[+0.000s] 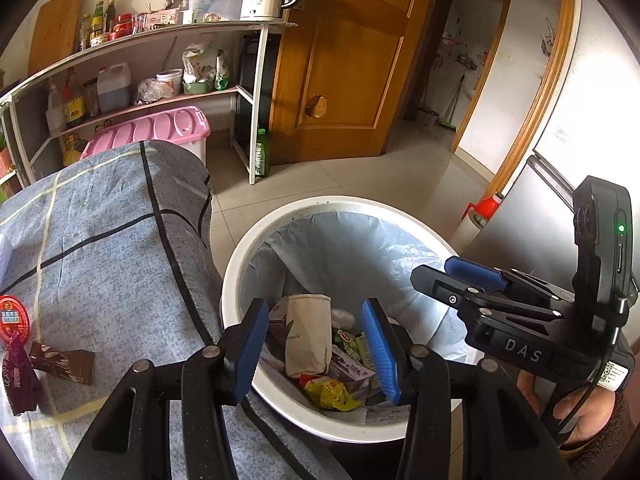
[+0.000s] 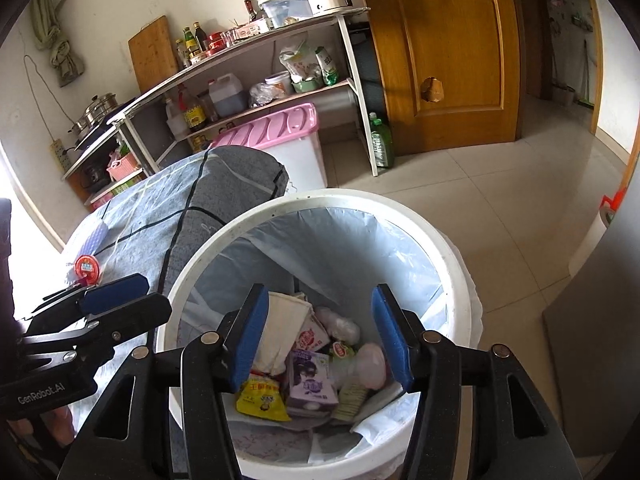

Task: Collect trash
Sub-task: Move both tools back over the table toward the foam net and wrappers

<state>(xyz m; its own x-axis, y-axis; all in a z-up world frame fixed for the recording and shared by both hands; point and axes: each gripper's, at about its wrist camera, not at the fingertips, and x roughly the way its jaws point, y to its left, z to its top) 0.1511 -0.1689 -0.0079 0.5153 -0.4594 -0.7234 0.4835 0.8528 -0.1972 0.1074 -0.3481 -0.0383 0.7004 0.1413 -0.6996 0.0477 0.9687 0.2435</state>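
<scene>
Directly below both spread-open, empty grippers, left gripper (image 1: pixel 316 344) and right gripper (image 2: pixel 320 336), sits a white lined trash bin (image 2: pixel 460 280) holding wrappers, while a brown wrapper (image 1: pixel 62 364) lies on the grey cloth left of the left fingers.

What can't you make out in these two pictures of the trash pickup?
- Bin bottom: buried under trash in both views.
- Brown wrapper: absent from the right wrist view, probably behind the left tongs.
- Red-lidded cup: label too small; cut by left wrist view's edge.
</scene>
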